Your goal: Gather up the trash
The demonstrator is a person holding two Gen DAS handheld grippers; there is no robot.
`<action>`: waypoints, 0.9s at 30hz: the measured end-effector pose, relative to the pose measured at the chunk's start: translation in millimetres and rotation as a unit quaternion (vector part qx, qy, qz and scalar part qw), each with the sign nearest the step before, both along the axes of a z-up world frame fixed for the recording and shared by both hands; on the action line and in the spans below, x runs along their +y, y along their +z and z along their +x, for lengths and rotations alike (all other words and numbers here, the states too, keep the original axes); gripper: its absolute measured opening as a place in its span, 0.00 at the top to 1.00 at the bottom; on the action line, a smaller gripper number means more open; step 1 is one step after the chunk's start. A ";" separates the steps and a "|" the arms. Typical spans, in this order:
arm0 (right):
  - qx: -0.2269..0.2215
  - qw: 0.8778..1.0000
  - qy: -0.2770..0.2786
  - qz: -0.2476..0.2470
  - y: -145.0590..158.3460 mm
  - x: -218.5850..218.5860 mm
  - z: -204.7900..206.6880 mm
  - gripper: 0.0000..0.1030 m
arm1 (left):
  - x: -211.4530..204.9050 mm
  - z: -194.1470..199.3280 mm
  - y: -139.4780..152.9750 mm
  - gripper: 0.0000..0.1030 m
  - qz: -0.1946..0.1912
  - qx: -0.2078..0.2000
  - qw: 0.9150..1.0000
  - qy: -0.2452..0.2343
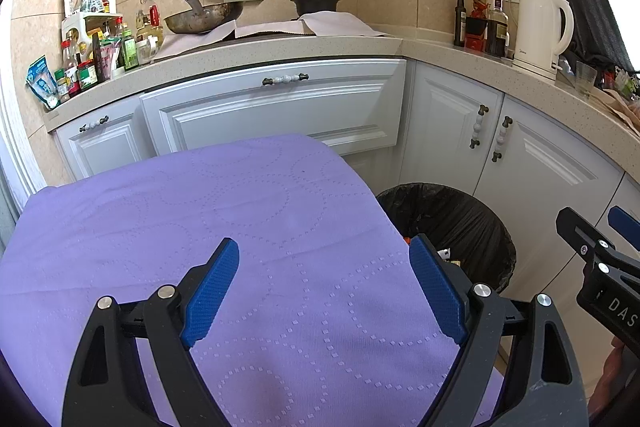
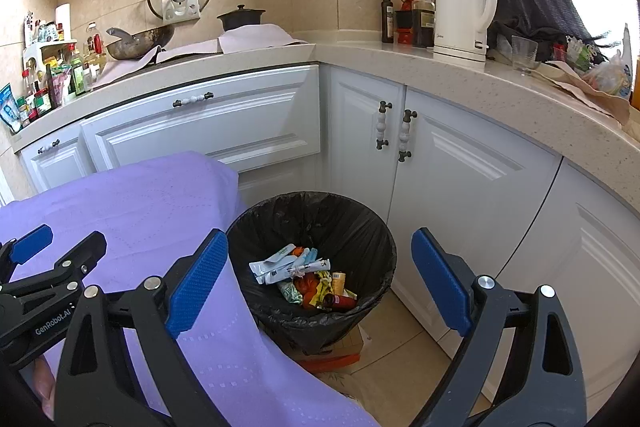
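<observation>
A round bin [image 2: 312, 227] lined with a black bag stands on the floor beside a table draped in a purple cloth [image 1: 224, 211]. Wrappers, packets and a small bottle [image 2: 312, 279] lie at the bin's bottom. My left gripper [image 1: 324, 267] hovers over the cloth, open, with nothing between its blue pads. My right gripper [image 2: 320, 259] hangs above the bin, also open and empty. In the left wrist view the bin [image 1: 452, 223] shows at the table's right edge, and the right gripper's body [image 1: 600, 267] pokes in at the far right. The left gripper's body [image 2: 36, 267] shows at the left in the right wrist view.
White cabinets [image 2: 248, 119] and a speckled counter [image 2: 460, 71] wrap around the corner behind the bin. On the counter are a wok [image 1: 200, 19], a black pot [image 1: 316, 3], bottles [image 1: 480, 23], a white kettle [image 2: 460, 19] and a glass [image 2: 524, 55]. A flat orange box [image 2: 332, 359] lies under the bin.
</observation>
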State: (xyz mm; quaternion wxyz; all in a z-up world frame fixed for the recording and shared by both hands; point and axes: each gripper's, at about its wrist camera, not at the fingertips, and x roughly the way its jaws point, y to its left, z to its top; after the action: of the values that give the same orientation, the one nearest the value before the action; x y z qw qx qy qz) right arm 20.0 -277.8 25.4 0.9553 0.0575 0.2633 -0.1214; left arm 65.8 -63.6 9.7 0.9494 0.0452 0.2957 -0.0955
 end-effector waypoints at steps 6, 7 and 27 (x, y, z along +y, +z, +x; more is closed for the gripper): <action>0.001 1.000 0.001 0.000 -0.5 0.7 0.6 0.12 | -0.3 0.4 0.3 0.18 0.000 0.000 1.000 0.000; 0.001 1.000 0.000 0.000 -0.5 0.9 0.6 0.12 | -0.5 0.2 -0.2 0.18 -0.001 0.001 1.000 0.000; 0.001 1.000 0.001 0.000 -0.4 0.8 0.9 0.12 | -3.1 -1.2 -2.8 0.18 -0.002 0.000 1.000 0.001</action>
State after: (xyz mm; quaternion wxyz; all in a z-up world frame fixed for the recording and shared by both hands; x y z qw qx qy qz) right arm 20.9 -277.0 25.0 0.9551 0.0569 0.2643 -0.1210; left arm 64.6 -66.7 6.9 0.9494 0.0435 0.2960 -0.0953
